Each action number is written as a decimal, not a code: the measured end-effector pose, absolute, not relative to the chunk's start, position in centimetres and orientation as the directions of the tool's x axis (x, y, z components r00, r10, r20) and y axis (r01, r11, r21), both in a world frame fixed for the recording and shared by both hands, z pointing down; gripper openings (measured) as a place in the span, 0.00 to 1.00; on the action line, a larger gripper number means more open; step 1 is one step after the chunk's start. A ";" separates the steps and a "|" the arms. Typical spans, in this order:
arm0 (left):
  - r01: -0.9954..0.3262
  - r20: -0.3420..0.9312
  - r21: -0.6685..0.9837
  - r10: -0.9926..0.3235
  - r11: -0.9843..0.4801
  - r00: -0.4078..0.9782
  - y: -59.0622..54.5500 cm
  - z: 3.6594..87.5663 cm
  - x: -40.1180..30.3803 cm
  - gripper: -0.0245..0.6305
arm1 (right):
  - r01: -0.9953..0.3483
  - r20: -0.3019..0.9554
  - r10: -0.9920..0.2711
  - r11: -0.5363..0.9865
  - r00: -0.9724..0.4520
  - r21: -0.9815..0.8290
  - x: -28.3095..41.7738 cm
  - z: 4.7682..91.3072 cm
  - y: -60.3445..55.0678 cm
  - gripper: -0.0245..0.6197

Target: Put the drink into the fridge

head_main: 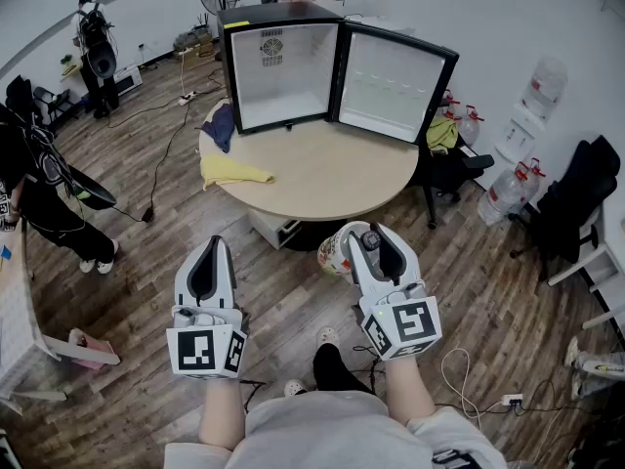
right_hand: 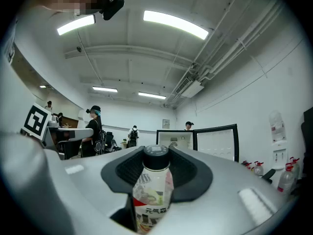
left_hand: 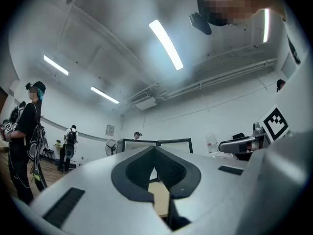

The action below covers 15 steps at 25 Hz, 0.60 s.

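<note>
The person is standing back from the round table and holding both forearms out from the bottom of the head view, side by side over the wooden floor, each pointing up the frame and tipped slightly above level. The left tongs are sitting at lower left with their black pads meeting at the tips and nothing between them; in the left gripper view these tongs are showing only a sliver of the table through the gap below the tips. The right tongs are angling a little toward upper left and clamping the drink, an upright bottle with a dark cap between the pads. In the right gripper view the right tongs are gripping the drink just under that cap, and its white, red and green label is showing the characters 元气森. Each gripper is carrying a marker cube at its rear. The fridge is standing at the table's far edge, upper centre, its door swung open to the right, well apart from the drink.
</note>
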<state>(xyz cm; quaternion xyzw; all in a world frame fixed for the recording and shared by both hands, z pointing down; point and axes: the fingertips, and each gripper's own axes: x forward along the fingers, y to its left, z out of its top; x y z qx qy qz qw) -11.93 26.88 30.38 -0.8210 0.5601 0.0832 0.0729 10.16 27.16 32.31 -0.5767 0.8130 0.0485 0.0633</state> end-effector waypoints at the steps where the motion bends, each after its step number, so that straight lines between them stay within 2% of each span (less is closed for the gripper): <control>1: -0.932 -0.220 -0.027 -0.907 -0.362 0.359 27.1 30.3 -12.1 0.05 | -0.944 -0.160 -0.931 0.330 -0.327 0.008 10.0 32.2 27.4 0.29; 15: -0.932 -0.230 -0.016 -0.906 -0.361 0.355 26.0 30.1 -12.3 0.05 | -0.944 -0.162 -0.932 0.329 -0.323 -0.008 10.0 32.1 26.4 0.29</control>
